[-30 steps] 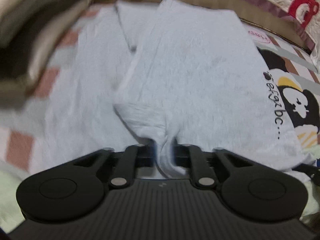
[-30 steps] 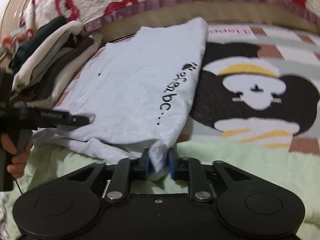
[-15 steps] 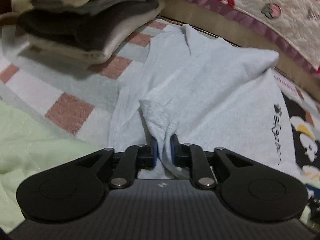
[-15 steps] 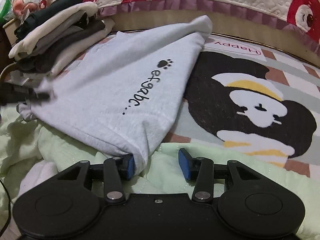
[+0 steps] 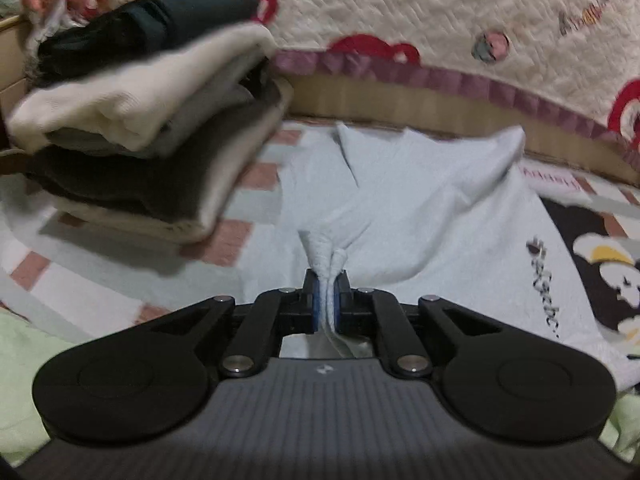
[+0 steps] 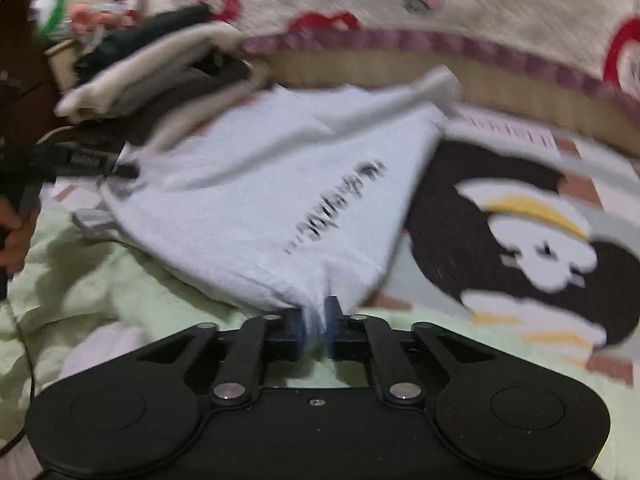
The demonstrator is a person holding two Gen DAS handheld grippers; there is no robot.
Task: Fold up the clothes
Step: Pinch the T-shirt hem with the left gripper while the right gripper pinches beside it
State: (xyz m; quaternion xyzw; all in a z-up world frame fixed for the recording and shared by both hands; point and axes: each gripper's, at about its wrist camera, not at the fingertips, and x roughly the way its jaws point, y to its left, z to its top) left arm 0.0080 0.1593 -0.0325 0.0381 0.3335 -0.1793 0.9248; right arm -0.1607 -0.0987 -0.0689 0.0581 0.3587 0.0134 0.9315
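- Left wrist view: my left gripper point(image 5: 327, 296) has just been closing, and its blue pads now pinch a bunched ridge of the soft pale grey cotton T-shirt point(image 5: 432, 216) at frame centre. The shirt lies creased across the checked pink-and-white blanket point(image 5: 240, 248). A blurred stack of folded cream, grey and dark clothes point(image 5: 152, 136) fills the upper left.
- Right wrist view: my right gripper point(image 6: 316, 322) has just been closing too, clamped on the shirt's hem at lower centre. Only here do I see the black cartoon print point(image 6: 520, 220) at right, the pale green quilt point(image 6: 120, 280) and my hand point(image 6: 16, 236) at the left edge.
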